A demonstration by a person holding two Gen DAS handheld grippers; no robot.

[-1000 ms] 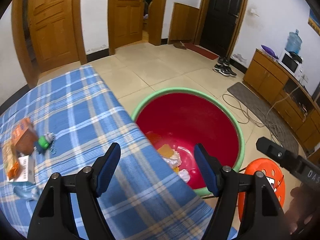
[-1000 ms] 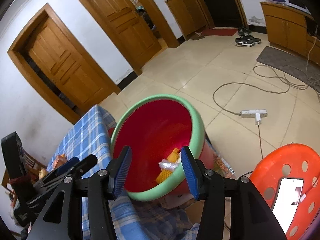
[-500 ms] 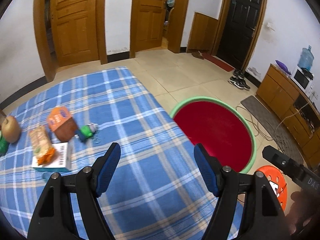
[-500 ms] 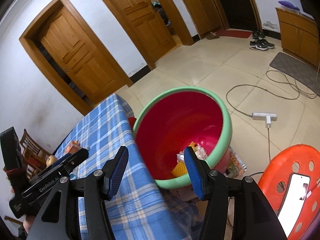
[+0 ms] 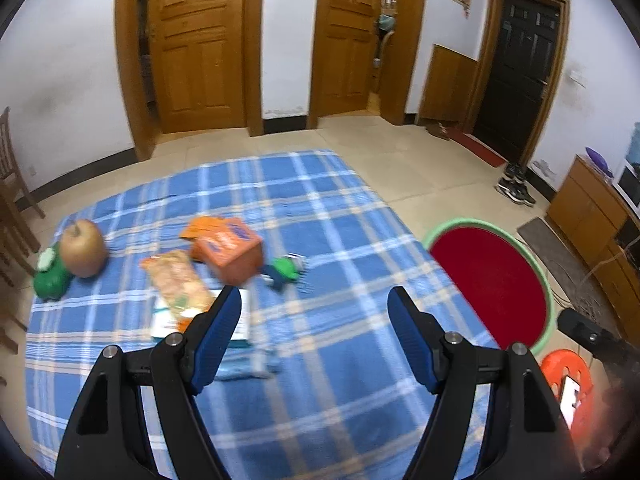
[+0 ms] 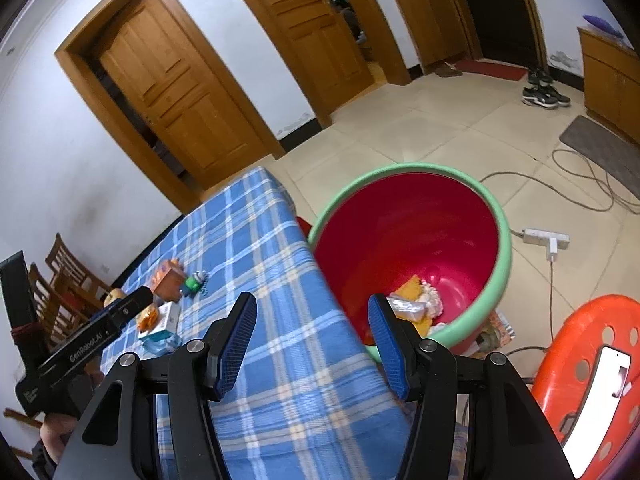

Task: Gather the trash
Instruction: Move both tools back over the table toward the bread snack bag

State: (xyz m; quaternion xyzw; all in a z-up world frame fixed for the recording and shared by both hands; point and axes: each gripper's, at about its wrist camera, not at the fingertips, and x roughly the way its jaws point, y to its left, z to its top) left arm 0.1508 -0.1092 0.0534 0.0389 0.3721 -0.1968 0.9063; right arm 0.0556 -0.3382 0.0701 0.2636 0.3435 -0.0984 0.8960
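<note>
Trash lies on the blue plaid tablecloth (image 5: 320, 220): an orange box (image 5: 230, 252), a snack packet (image 5: 176, 280) on a white box (image 5: 164, 322), a small green bottle (image 5: 284, 270) and a clear wrapper (image 5: 248, 364). My left gripper (image 5: 316, 308) hovers open over the cloth, just short of these items, nothing between its fingers. The red tub with a green rim (image 6: 502, 248) stands beside the table and holds crumpled trash (image 6: 416, 308). My right gripper (image 6: 310, 320) is open and empty over the table's edge next to the tub.
A pear (image 5: 82, 248) and a green toy (image 5: 50, 276) lie at the cloth's left end. An orange stool (image 6: 580, 340) with a phone (image 6: 600, 392) stands right of the tub. A power strip (image 6: 546, 238) and cables lie on the floor. Wooden chairs (image 6: 60, 280) stand beyond the table.
My left gripper has swung from over the tub to over the table, bringing the trash items into view. My right gripper has shifted from the tub toward the table edge, jaws slightly wider.
</note>
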